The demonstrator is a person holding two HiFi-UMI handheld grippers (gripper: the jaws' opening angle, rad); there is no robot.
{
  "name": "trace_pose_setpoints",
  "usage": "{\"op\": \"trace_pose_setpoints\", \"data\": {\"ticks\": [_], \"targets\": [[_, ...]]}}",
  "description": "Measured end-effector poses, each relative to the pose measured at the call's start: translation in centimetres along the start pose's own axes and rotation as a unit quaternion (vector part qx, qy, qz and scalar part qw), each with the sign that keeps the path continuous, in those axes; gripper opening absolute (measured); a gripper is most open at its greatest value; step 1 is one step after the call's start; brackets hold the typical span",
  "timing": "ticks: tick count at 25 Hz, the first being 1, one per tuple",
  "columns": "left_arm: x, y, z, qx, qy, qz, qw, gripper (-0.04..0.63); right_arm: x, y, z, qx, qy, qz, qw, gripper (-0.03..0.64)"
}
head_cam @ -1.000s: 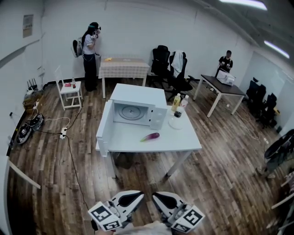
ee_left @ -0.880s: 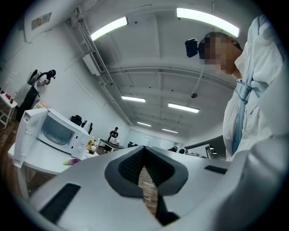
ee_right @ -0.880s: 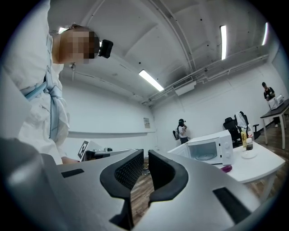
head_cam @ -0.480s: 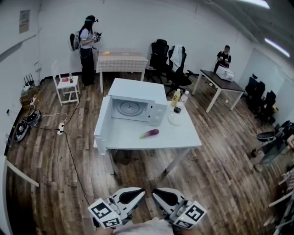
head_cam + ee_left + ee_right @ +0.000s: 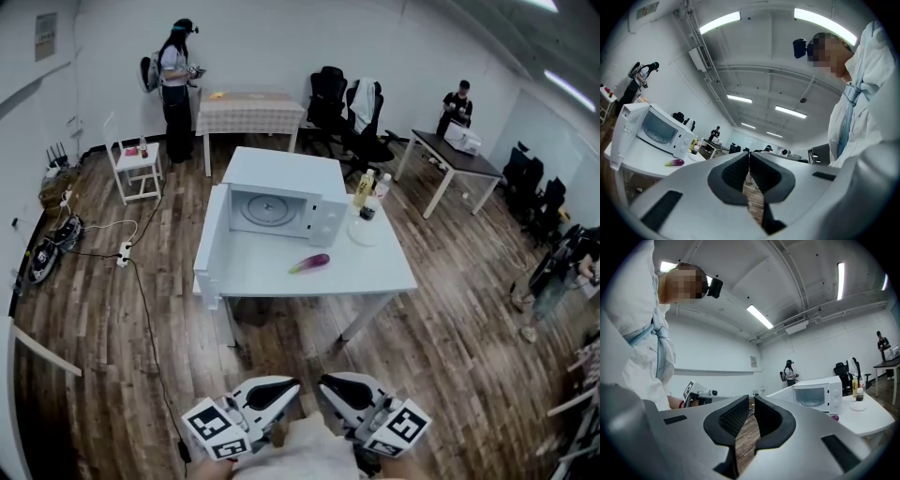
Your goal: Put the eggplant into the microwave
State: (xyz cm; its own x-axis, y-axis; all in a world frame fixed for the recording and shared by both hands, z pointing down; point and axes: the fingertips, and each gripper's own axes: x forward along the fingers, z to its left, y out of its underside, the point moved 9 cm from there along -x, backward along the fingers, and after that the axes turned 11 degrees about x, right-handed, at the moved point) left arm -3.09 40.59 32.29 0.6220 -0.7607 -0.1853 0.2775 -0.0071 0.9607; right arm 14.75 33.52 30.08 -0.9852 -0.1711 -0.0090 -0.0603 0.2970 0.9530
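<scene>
The purple eggplant (image 5: 308, 263) lies on the white table (image 5: 272, 279), just in front of the white microwave (image 5: 283, 184). The microwave's door (image 5: 210, 249) hangs open to the left and its cavity shows a bare turntable. My left gripper (image 5: 292, 383) and right gripper (image 5: 324, 381) are held side by side at the bottom edge, well short of the table, over the wood floor. In the left gripper view the jaws (image 5: 750, 153) are shut on nothing, with the eggplant (image 5: 674, 162) and microwave (image 5: 657, 129) far off. The right gripper (image 5: 752, 399) has its tips almost together, holding nothing.
Bottles (image 5: 366, 193) and a round plate (image 5: 362, 232) stand right of the microwave. A cable and power strip (image 5: 126, 254) lie on the floor at the left. A person (image 5: 175, 82) stands by the far table, another by a desk (image 5: 456, 157). Office chairs (image 5: 349, 120) stand behind.
The eggplant, microwave and table have not moved. Both grippers stay shut, low in the picture, and have drifted slightly right. The person at the far table has shifted stance.
</scene>
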Motion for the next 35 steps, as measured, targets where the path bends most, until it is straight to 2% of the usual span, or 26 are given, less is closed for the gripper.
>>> {"op": "trace_pose_setpoints", "data": {"ticks": [10, 20, 23, 30, 35], "targets": [[1.9, 1.3, 3.6, -0.003, -0.025, 0.016, 0.9996, 0.0, 1.3, -0.5, -5.1, -0.001, -0.002, 0.016, 1.0, 0.043], [8.2, 1.6, 11.9, 0.064, -0.054, 0.059, 0.9947, 0.002, 4.9, -2.0, -14.6, 0.014, -0.01, 0.003, 1.0, 0.083], [10.7, 2.2, 14.3, 0.08, -0.054, 0.084, 0.9918, 0.006, 5.6, -2.5, -17.6, 0.014, -0.011, 0.001, 1.0, 0.089], [15.6, 4.3, 20.0, 0.109, -0.067, 0.151, 0.9803, 0.074, 6.6, -3.0, -24.2, 0.016, -0.015, 0.009, 1.0, 0.091], [18.6, 5.3, 23.0, 0.114, -0.08, 0.156, 0.978, 0.125, 7.1, -3.8, -28.3, 0.019, -0.033, 0.017, 0.999, 0.091]]}}
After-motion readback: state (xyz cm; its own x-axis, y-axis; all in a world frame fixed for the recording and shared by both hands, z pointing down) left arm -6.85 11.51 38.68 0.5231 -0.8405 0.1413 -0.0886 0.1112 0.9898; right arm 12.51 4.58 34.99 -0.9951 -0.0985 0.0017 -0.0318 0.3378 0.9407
